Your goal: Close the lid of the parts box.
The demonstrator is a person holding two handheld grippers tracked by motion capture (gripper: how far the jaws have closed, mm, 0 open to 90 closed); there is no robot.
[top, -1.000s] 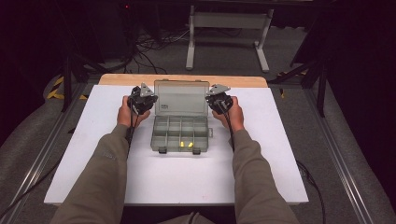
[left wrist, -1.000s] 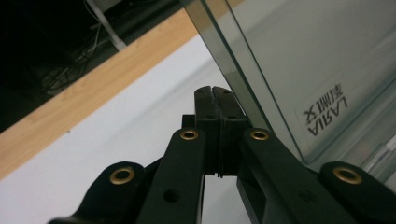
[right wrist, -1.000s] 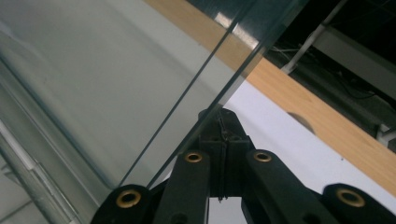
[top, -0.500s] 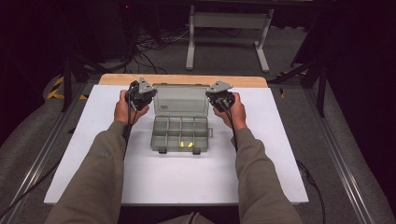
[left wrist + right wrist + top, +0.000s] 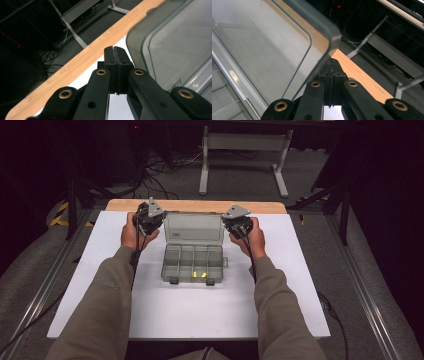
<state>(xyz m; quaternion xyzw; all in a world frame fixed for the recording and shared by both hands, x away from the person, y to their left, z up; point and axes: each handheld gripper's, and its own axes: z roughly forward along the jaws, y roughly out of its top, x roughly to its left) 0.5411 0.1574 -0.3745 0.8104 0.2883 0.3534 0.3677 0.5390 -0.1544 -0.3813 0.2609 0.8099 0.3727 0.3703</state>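
**One open box, two grippers at its lid**

One clear plastic box [image 5: 192, 262] sits mid-table [image 5: 200, 310], its lid [image 5: 194, 226] raised. Two yellow pieces [image 5: 199, 274] lie in its front compartments. The left gripper [image 5: 149, 218] and right gripper [image 5: 237, 221] flank the lid's two far corners, each with jaws pressed together on nothing.

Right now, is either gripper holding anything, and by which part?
Nothing is held. Left gripper and right gripper are shut on nothing, flanking the raised lid of the clear grey plastic compartment box.
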